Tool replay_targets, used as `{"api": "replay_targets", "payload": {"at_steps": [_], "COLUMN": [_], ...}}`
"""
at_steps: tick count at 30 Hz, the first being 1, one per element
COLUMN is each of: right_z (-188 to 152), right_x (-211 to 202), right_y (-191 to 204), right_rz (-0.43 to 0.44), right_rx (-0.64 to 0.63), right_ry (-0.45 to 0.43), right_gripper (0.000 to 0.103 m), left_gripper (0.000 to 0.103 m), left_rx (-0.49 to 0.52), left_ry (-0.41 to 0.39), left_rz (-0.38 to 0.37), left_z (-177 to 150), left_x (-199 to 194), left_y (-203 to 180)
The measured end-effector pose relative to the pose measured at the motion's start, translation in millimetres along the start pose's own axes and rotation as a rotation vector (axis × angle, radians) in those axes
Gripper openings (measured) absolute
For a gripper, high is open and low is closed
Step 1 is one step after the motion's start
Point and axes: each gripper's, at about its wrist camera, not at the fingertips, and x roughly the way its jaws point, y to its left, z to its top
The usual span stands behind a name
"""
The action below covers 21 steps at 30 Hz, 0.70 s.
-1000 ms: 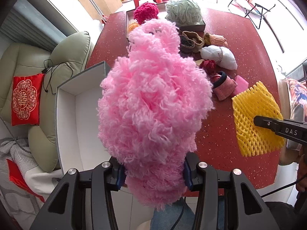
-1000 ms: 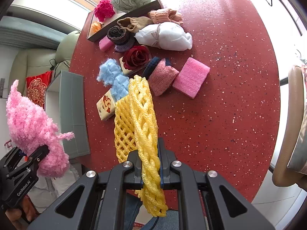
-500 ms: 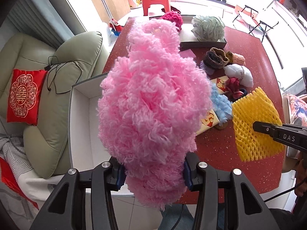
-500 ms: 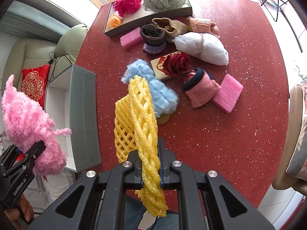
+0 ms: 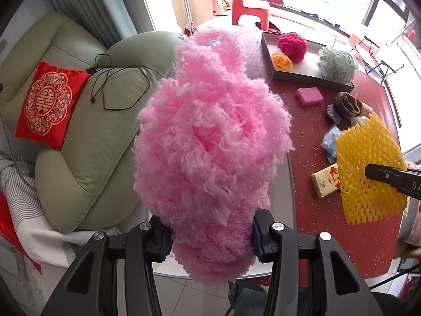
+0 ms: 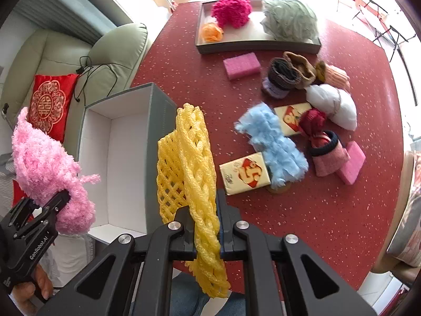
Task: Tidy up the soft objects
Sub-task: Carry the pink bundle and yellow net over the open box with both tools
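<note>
My left gripper [image 5: 210, 239] is shut on a big fluffy pink yarn bundle [image 5: 210, 142] that fills the middle of the left wrist view; the same pink bundle [image 6: 47, 168] hangs to the left of an empty grey box with a white inside [image 6: 115, 163]. My right gripper [image 6: 204, 233] is shut on a yellow foam net [image 6: 189, 168], held above the red table [image 6: 315, 223] just right of the box. The yellow net [image 5: 368, 168] also shows at the right of the left wrist view.
A shallow grey tray [image 6: 252, 46] at the back holds a magenta pompom, an orange flower and a green mesh ball. Pink sponges, knitted cups, a white bundle, a blue fluffy piece [image 6: 273, 142] and tissue packs lie on the table. A green sofa [image 5: 86, 142] with a red cushion stands left.
Both grippers have carried their loads to the left across the table. The pink bundle now hangs over the sofa side of the box, and the yellow net is beside the box's right wall.
</note>
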Motion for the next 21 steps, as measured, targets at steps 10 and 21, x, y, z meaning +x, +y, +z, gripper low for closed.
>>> {"api": "replay_targets", "payload": {"at_steps": [10, 21], "right_z": [29, 48], "right_x": [9, 44], "right_y": [101, 164], "right_rz": [0.01, -0.02], "right_rx": [-0.195, -0.316], "right_ry": [0.01, 0.059], "right_gripper": [0.011, 0.011], "left_gripper": [0.048, 0.048], "left_rx": [-0.076, -0.135], "left_ry": [0.049, 0.102], "left_rz": [-0.019, -0.032], "left_z": [-13, -13], "left_x": [32, 62], "left_y": [30, 39]}}
